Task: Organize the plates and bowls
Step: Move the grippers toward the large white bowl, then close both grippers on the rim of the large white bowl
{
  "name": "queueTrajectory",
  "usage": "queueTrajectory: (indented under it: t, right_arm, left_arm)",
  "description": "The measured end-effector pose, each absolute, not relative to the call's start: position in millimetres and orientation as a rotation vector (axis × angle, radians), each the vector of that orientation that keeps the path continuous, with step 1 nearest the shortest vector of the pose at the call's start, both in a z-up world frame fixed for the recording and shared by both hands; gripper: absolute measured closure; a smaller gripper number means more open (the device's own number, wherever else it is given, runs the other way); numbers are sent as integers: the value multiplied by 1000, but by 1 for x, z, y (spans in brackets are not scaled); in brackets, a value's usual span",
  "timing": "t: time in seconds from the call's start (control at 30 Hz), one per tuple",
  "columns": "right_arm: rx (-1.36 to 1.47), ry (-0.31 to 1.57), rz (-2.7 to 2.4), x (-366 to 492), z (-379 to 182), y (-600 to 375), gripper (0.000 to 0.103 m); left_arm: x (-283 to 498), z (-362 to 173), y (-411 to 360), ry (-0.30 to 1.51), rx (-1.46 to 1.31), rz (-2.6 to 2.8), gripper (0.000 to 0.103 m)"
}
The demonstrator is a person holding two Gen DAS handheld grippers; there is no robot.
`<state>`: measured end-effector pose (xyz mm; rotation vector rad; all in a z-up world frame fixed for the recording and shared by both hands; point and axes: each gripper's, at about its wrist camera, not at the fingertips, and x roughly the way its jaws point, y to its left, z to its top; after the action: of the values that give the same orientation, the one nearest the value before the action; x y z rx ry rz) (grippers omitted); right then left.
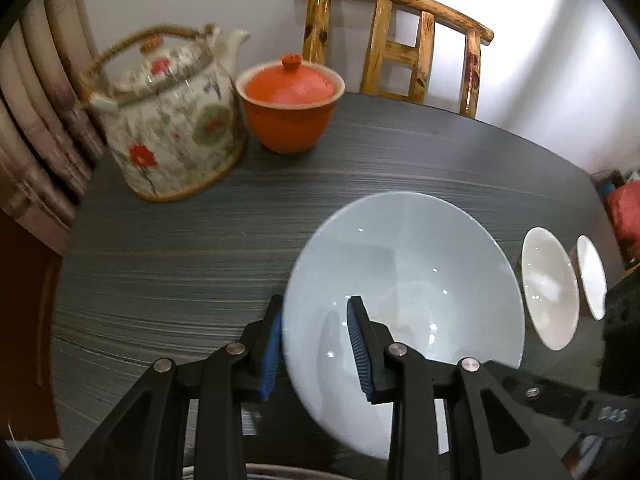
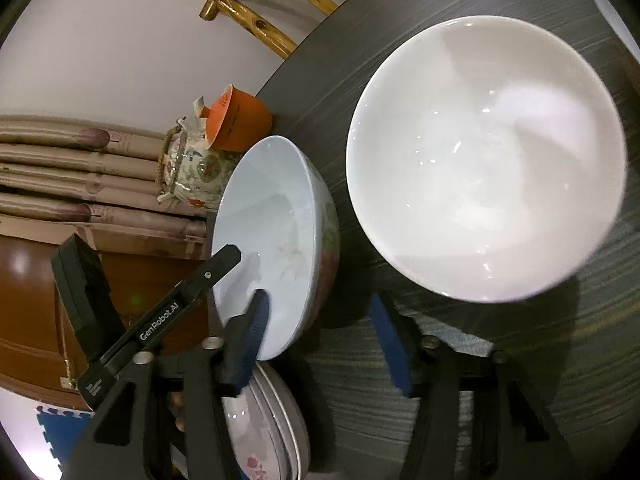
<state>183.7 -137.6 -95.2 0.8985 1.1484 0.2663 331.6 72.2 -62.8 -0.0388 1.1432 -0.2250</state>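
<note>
Left gripper [image 1: 314, 354]: its jaws straddle the near rim of the pale blue bowl [image 1: 404, 280], one blue pad against the outer wall and the other against the inner wall. It looks clamped on the rim, and the bowl sits tilted rather than flat, so I judge it held.

Right gripper [image 2: 320, 344]: jaws apart with only dark table [image 2: 520, 360] between the pads; it grips nothing.

Pale blue bowl, place: over the table, on the near side of the floral teapot [image 1: 172, 120], well apart from it. In the right wrist view it hangs just above a stack of flowered plates [image 2: 272, 432] at the table's near edge.

White bowl [image 2: 484, 156]: upright on the table, just beside the blue bowl on the side away from the teapot; a second small white bowl [image 1: 591, 276] stands further out still.

Red lidded cup [image 1: 290, 104]: just beside the teapot, out of the way.

Step in hand, as I judge it: carrying the blue bowl to nest or stack it.

Doing it well: keep the pinch deep on the rim, since glazed ware slips; level the bowl before lowering; set it down centred and gently so nothing chips; keep the free gripper clear of the white bowl's rim until wanted.

Left hand pose: pointed steeply down at the table.

Right hand pose: angled down more shallowly, aimed at the gap between the two bowls.
</note>
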Motion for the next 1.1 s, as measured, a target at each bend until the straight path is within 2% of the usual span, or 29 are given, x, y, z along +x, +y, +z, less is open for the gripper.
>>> queueTrajectory:
  t: [0.03,0.07,0.13,0.57,1.1]
  right_arm:
    - [898,1155,268,186,-97,-136,70]
    - [897,1160,271,187,-99,-134,73]
    - [886,1165,281,191,-102,-130,83]
    - [813,1177,319,171,-99,-134,83]
    - [702,1141,335,49,-64,-206,83]
  left_arm:
    - [333,-64,72,1145,-38,-209,78]
    - [333,-64,73,1144,-32,-199,85]
    - [334,-65,78,1150,-61,-192,89]
    - [265,-39,66,1102,-78,-178,94]
    - [150,-13,-27,1089,-75,-284,94]
